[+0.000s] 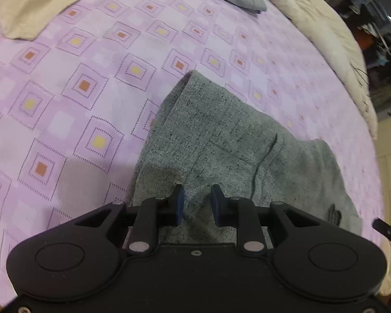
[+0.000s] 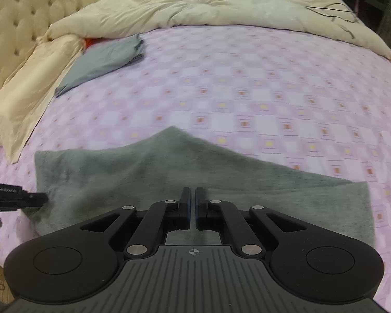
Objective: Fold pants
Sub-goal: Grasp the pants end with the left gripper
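Your grey pants (image 2: 195, 182) are lying on the pink checked bedspread (image 2: 247, 91), near its front edge. Your left gripper (image 1: 196, 203) is hovering over them, jaws parted and pinching nothing; your right gripper (image 2: 193, 203) is closed and empty. Farther back, a folded grey garment (image 2: 107, 60), pillow (image 2: 39, 78) and cream duvet (image 2: 195, 5) are leaving a wide open stretch between.

A bed (image 2: 273, 83) with a pink checked sheet carries grey speckled pants (image 2: 143, 177), a folded grey garment (image 2: 107, 57), a cream duvet (image 2: 195, 7) and a beige pillow (image 2: 31, 86).
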`<move>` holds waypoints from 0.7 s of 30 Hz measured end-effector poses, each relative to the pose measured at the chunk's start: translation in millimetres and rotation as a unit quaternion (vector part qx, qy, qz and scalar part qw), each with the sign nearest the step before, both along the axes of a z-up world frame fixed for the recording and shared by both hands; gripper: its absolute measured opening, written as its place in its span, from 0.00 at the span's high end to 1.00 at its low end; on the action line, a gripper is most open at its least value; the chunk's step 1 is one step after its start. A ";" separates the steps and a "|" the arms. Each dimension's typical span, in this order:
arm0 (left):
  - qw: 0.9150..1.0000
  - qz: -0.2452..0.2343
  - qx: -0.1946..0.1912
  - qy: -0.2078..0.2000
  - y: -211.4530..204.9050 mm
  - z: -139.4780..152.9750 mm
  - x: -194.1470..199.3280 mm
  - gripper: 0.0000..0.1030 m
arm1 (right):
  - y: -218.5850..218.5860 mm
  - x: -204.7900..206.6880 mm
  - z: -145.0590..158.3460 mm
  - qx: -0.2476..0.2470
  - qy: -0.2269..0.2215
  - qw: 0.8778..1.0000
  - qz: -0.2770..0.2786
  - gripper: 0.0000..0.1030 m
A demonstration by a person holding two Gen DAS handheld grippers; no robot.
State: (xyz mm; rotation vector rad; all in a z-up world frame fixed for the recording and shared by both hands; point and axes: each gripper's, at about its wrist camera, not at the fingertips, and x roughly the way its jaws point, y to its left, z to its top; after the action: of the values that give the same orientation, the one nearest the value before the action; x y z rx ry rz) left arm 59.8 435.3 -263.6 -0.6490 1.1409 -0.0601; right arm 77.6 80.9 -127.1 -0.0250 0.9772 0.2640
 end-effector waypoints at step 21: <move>0.999 0.021 -0.010 0.028 35.6 -10.6 17.6 0.56 | 76.4 6.6 7.3 -0.025 0.010 0.997 0.066 0.97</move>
State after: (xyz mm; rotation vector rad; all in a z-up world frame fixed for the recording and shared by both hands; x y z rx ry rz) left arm 77.4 471.0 -274.1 -0.6960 1.1822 -0.0176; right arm 84.3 157.3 -119.7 -0.1320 1.0039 0.3612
